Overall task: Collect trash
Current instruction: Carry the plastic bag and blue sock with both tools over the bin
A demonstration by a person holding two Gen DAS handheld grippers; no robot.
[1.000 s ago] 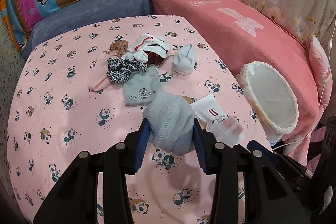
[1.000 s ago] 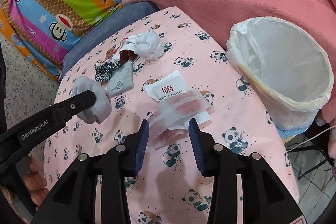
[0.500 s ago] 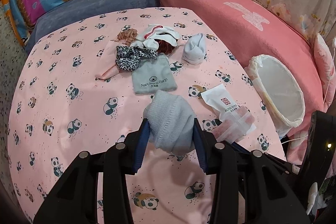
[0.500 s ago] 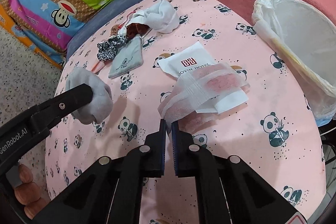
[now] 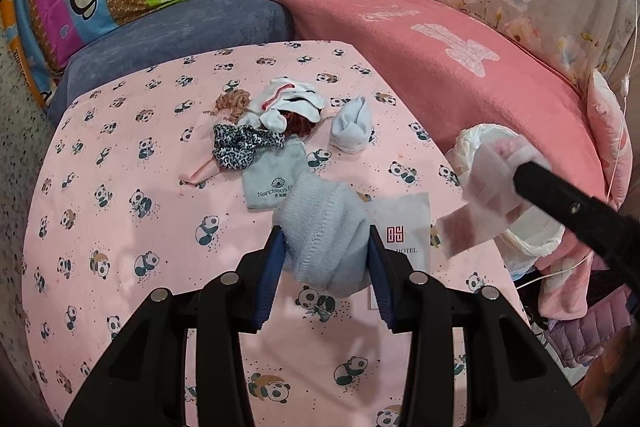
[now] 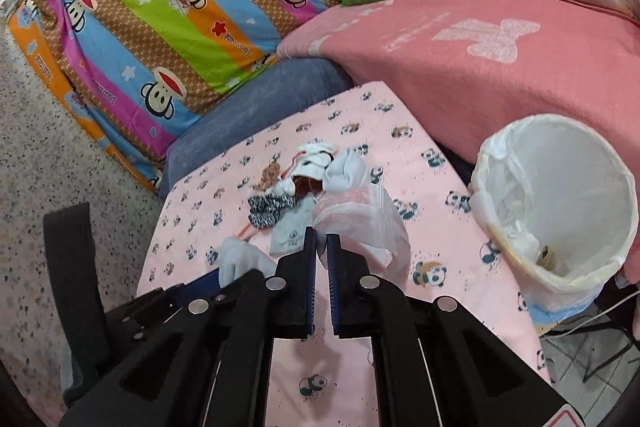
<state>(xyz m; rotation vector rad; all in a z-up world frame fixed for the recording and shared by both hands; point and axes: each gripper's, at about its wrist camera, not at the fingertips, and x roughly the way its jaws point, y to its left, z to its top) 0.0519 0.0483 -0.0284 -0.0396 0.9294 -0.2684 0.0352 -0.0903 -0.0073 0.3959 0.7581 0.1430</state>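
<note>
Left wrist view: the left gripper (image 5: pixel 325 247) has its fingers clamped on a grey sock (image 5: pixel 322 227), which bulges out between and ahead of the pads. Past the fingertips lies a grey pouch (image 5: pixel 272 175), and beyond it a clothes pile (image 5: pixel 276 115) with a second sock (image 5: pixel 352 131) to its right. Just right of the right finger a white sachet (image 5: pixel 404 227) lies flat on the panda cloth (image 5: pixel 120 219). Further right, the right gripper's black finger (image 5: pixel 560 199) enters from the edge, carrying a wipe (image 5: pixel 488 183) that hangs clear of the cloth, in front of the bin (image 5: pixel 528 247).

Right wrist view: the right gripper (image 6: pixel 321 241) has its fingers together, pinching the edge of the wipe (image 6: pixel 360 223), which drapes ahead and to the right of the tips. The bin (image 6: pixel 560 187), lined with a white bag, stands well to the right at the cloth's edge, its mouth facing the camera. Left of the fingers and lower, the left gripper (image 6: pixel 224 277) holds the sock (image 6: pixel 244 259). The clothes pile (image 6: pixel 304 179) lies beyond the fingertips.
</note>
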